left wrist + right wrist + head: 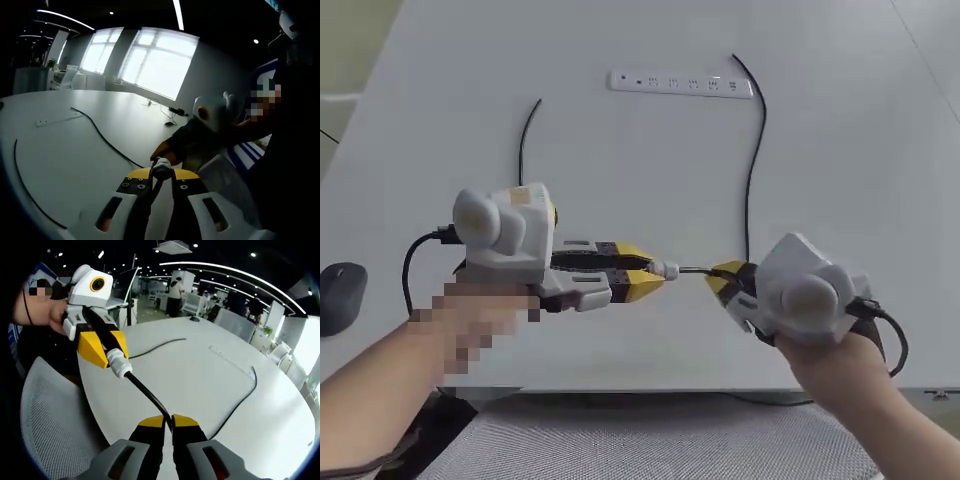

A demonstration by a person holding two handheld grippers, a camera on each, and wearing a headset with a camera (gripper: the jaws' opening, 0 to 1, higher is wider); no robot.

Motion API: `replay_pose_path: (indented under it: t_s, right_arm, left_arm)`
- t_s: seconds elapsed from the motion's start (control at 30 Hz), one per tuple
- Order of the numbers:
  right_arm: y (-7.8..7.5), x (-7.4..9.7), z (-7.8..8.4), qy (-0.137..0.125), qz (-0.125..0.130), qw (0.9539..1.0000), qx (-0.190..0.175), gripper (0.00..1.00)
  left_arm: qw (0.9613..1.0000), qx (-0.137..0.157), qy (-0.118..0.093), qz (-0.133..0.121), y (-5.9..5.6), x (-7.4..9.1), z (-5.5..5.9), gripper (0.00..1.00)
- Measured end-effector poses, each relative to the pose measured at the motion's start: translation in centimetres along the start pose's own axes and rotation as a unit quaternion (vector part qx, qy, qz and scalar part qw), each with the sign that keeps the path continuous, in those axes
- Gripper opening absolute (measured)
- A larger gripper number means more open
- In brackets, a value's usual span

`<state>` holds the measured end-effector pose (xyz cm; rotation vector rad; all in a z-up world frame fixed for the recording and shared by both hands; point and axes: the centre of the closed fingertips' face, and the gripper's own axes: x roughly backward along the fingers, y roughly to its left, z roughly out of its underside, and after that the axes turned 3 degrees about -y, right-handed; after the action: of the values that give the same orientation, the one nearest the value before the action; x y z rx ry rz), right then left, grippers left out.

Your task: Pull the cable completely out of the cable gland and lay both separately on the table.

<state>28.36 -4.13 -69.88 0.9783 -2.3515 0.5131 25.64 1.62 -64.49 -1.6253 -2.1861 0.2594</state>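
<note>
Above the table's near edge my left gripper (655, 276) is shut on a small white cable gland (664, 270). The gland (161, 168) sits between that gripper's yellow tips in the left gripper view. A short black cable (694, 270) runs out of the gland to my right gripper (720, 279), which is shut on the cable's other end. In the right gripper view the cable (148, 394) stretches from the gland (118, 363) down into my right gripper (168, 422). The two grippers face each other, a few centimetres apart.
A white power strip (681, 84) lies at the far side of the white table (620, 150), its black cord (752, 170) running toward me. A loose black wire (526, 132) lies left of centre. A dark mouse (340, 296) sits at the left edge. A mesh chair (650, 440) is below.
</note>
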Motion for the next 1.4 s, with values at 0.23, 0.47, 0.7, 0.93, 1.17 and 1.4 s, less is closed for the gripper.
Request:
replay_pose_path:
  t_s: [0.23,0.47,0.7,0.93,1.17,1.4]
  right_arm:
    - [0.3,0.1,0.2,0.003,-0.002,1.0,-0.009,0.0]
    - [0.3,1.1,-0.2,-0.005,-0.015,0.9999,0.004,0.01]
    - [0.9,2.4,-1.9,-0.001,-0.015,0.9989,0.044,0.12]
    - [2.6,2.1,-4.9,-0.01,-0.016,0.9925,0.121,0.13]
    - [3.7,1.4,-5.6,-0.007,-0.017,0.9874,0.157,0.1]
    - [3.8,1.4,-5.9,-0.006,-0.01,0.9854,0.17,0.02]
  left_arm:
    - [1.0,0.001,-0.001,-0.001,-0.1,0.1,0.2,0.15]
    - [0.9999,-0.005,-0.006,-0.014,0.4,0.3,-0.2,0.15]
    - [0.9998,-0.006,-0.013,-0.016,0.4,0.4,-0.8,0.15]
    - [0.9998,-0.005,-0.013,-0.016,0.3,0.4,-0.8,0.15]
    - [0.9998,-0.006,-0.012,-0.016,0.0,0.5,-0.9,0.15]
    - [0.9997,-0.008,-0.013,-0.017,0.0,0.5,-1.1,0.15]
